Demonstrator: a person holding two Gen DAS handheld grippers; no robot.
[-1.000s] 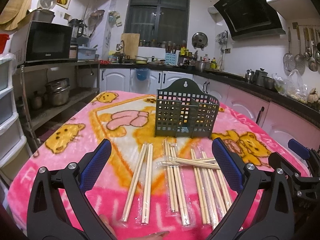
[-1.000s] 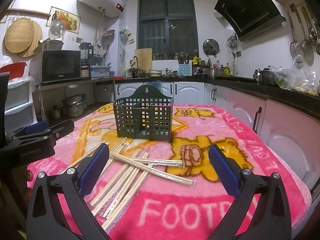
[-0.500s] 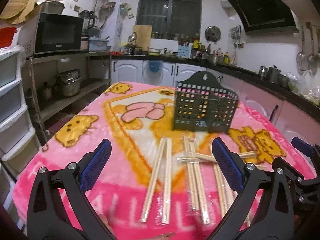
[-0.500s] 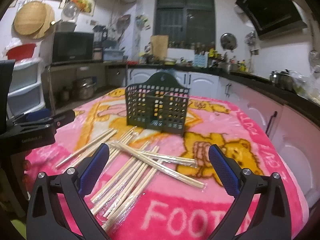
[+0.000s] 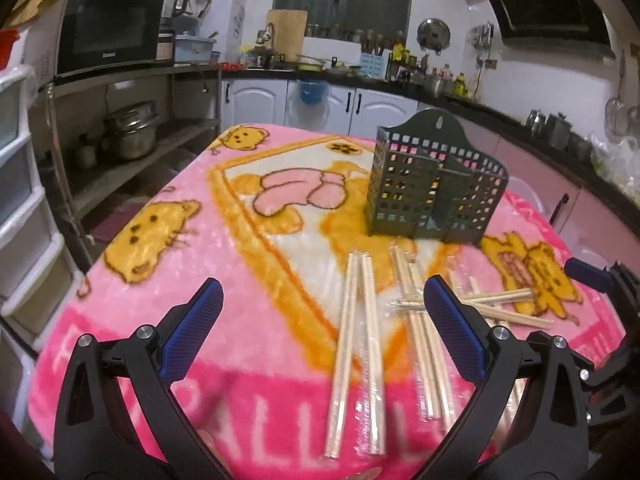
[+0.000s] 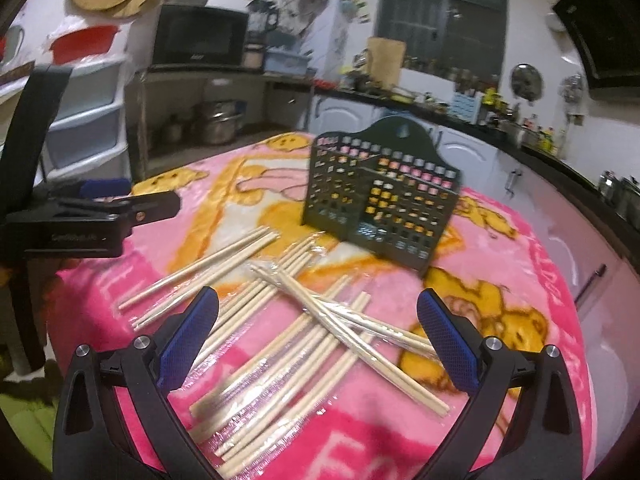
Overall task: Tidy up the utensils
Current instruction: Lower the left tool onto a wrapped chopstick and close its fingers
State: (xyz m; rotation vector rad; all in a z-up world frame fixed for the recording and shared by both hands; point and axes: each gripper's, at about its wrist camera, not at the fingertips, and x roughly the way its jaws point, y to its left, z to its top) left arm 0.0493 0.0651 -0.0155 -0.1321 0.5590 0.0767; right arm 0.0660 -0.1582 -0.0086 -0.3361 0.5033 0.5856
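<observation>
The left gripper hangs wide apart, empty; wrapped chopsticks lie at its 6 o'clock, the holder at 1 — nothing sorted yet. The right gripper, also apart, must next descend and pinch the crossed pair.

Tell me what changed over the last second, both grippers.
Both grippers tipped down and moved in over the chopsticks. The left gripper also swung left, so the holder now sits right of centre in its view. The right gripper now hangs above the crossed packs. Nothing was grasped or released: both stay open and empty. Chopsticks and holder lie where they were on the blanket.
</observation>
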